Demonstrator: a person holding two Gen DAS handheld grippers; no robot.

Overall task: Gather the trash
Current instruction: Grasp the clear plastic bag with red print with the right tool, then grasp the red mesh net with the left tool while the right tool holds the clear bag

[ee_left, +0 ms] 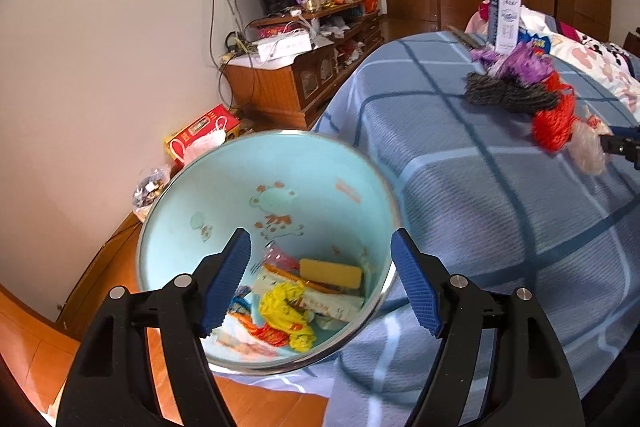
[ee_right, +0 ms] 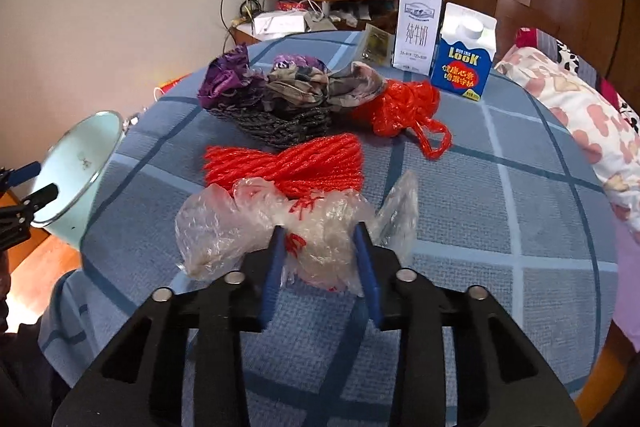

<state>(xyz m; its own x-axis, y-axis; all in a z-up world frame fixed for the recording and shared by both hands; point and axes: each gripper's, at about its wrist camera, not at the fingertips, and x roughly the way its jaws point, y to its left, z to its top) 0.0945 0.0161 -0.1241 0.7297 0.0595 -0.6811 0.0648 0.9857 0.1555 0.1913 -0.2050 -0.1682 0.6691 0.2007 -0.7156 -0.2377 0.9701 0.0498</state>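
Two blue pads of the left gripper [ee_left: 320, 283] stand wide apart over the pale blue bin [ee_left: 224, 187], whose mouth tilts toward the camera beside the bed [ee_left: 500, 207], wrappers inside. From the right wrist, the right gripper [ee_right: 320, 251] is clamped on a crumpled clear plastic bag [ee_right: 248, 223] lying crosswise on the bed, just before a red net [ee_right: 288, 163].

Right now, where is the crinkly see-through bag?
In the right wrist view, the clear plastic bag sits low and central on the blue bedspread, between the right gripper fingers, just before the red netting.
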